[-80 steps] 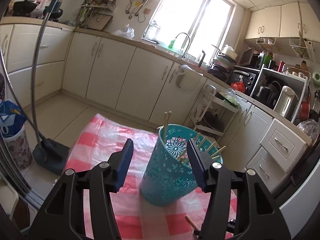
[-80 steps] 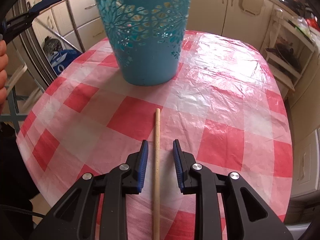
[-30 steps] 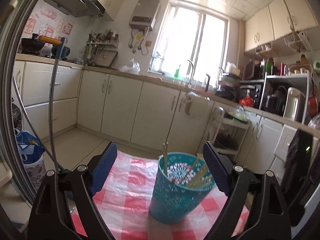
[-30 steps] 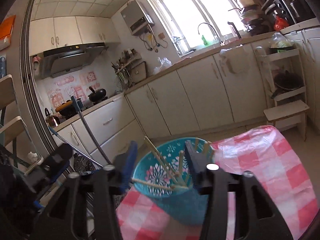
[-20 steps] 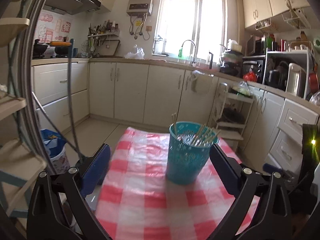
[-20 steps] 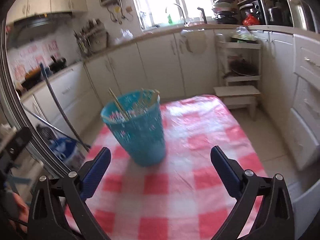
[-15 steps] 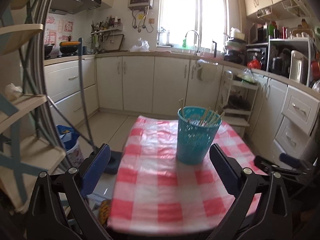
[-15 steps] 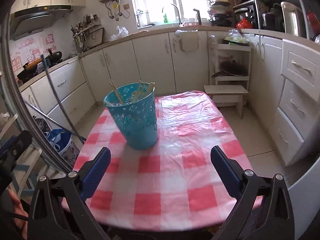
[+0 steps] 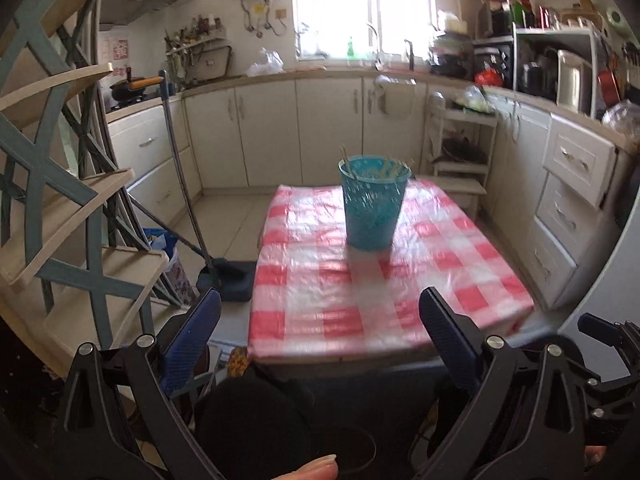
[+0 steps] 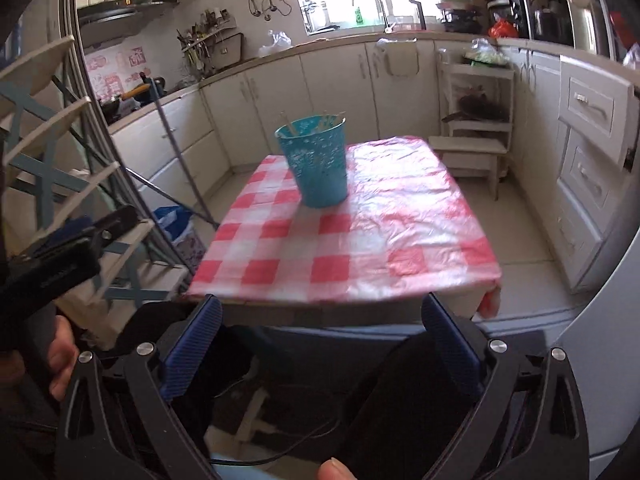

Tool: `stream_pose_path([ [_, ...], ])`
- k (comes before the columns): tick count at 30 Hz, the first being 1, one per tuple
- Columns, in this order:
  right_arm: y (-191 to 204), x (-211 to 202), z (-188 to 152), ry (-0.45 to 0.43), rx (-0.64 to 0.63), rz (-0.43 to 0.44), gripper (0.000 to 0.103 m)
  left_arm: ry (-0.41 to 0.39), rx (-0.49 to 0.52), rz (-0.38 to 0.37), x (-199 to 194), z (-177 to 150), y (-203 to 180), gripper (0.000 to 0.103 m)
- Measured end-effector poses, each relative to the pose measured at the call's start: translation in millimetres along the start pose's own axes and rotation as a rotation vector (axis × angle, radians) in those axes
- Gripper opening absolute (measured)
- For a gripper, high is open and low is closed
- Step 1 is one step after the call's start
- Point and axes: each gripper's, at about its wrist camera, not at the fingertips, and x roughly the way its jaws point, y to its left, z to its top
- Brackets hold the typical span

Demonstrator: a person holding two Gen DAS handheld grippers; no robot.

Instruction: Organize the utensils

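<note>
From the left wrist, the left gripper had its blue-padded jaws spread wide with nothing between them, well short of the table's near edge; the teal perforated plastic holder stood upright toward the far side of the red-and-white checked plastic tablecloth; pale wooden sticks, probably chopsticks though blurred, poked above its rim; a long-handled dustpan rested on the floor left of the table.

From the right wrist, the right gripper likewise stood wide apart and empty; the holder sat on the cloth's far left part, sticks inside it.
</note>
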Motion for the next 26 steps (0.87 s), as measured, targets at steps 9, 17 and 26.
stream_pose_path([
  [9, 10, -6, -42, 0.073, 0.103, -0.072, 0.096, -0.029, 0.017, 0.055, -30, -15, 0, 0.095],
  [17, 16, -4, -58, -0.055, -0.015, -0.349, 0.096, -0.048, 0.013, 0.004, -26, -19, 5, 0.095],
  [26, -1, -3, -70, -0.148, -0.026, -0.362, 0.096, 0.057, -0.017, -0.015, 5, -32, 9, 0.095],
])
